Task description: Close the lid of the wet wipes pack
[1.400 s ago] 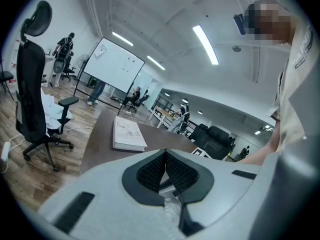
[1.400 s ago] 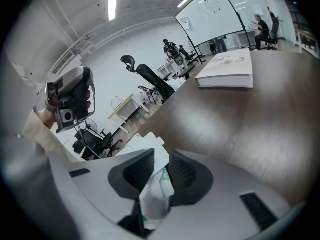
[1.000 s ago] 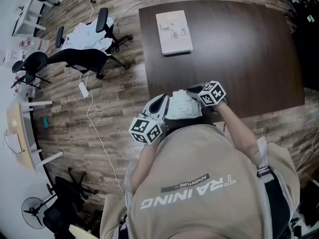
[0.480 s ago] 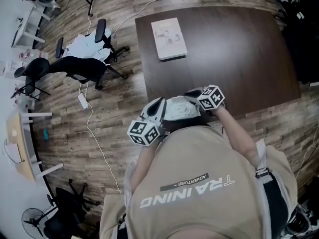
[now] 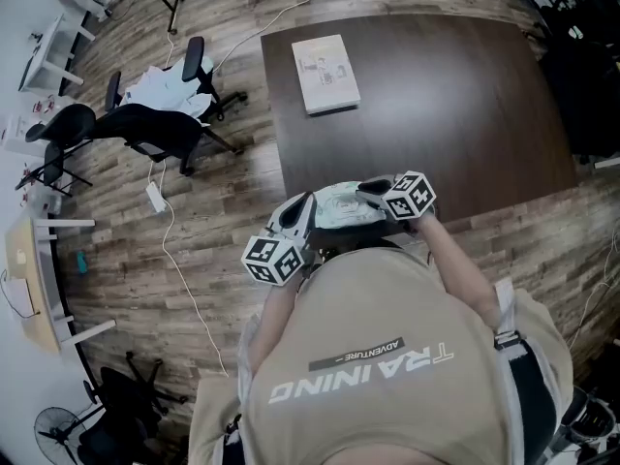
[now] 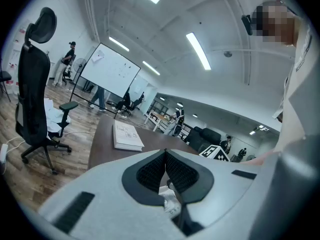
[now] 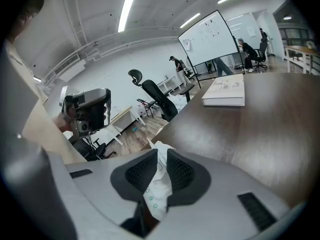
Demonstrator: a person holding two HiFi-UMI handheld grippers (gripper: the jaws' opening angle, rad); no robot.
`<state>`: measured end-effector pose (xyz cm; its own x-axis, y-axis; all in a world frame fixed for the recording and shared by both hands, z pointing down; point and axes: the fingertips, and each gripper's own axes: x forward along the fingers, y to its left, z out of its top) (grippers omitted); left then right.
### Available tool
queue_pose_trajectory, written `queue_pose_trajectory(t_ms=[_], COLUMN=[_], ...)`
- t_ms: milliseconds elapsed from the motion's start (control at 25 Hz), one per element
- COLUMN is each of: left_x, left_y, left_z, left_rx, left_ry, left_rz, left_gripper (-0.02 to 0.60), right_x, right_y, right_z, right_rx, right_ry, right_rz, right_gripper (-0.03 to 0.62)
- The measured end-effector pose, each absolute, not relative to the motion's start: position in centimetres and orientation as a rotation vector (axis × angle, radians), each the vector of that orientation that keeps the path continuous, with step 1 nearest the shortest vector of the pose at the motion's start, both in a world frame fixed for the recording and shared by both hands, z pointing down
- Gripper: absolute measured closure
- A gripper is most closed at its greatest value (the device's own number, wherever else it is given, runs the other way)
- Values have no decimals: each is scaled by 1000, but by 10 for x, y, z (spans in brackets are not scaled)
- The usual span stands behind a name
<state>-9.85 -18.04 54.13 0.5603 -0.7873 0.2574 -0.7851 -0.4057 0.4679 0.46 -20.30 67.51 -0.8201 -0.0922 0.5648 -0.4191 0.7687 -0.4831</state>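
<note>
Wet wipes pack: the wet wipes pack is a pale, soft-sided packet with small teal print. It sits at the near edge of the table, just in front of the person's chest, between the two tools. Whether its lid is up or down cannot be made out.

Left gripper: the left gripper has a smooth grey shell and black, finely ribbed pads. The pad tips meet at the far end, and a thin white printed edge of the pack is pinched in the slit behind them. It holds the pack's left end.

Right gripper: the right gripper has the same grey shell and ribbed black pads. Its pads are closed on a crinkled fold of the white wrapper, which fills the narrow gap between them. It holds the pack's right end.

Table: the table has a dark brown, matt, wood-grain top with rounded corners.

Book: a pale, flat, rectangular book lies on the far left part of the table, well apart from the pack.

Floor: the floor is grey-brown wood plank, with a thin white cable trailing across it left of the table.

Office chairs: black office chairs stand on the far left, one draped with white cloth.

Whiteboard: a framed whiteboard stands far off beyond the table.
</note>
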Motion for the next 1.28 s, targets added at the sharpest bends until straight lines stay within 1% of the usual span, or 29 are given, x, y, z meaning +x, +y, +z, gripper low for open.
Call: queue_pose_trajectory(t_ms=[480, 1280], left_x=[-104, -105], left_y=[-171, -168], left_z=[545, 566], left_rx=[2247, 2215], left_ry=[-1234, -1199], left_rz=[-23, 20], left_gripper=[572, 572], right_x=[3, 11], right_y=[-178, -160], right_z=[681, 723], right_rx=[360, 416], right_ry=[-2386, -2233], right_rz=[801, 766], right_gripper=[548, 553])
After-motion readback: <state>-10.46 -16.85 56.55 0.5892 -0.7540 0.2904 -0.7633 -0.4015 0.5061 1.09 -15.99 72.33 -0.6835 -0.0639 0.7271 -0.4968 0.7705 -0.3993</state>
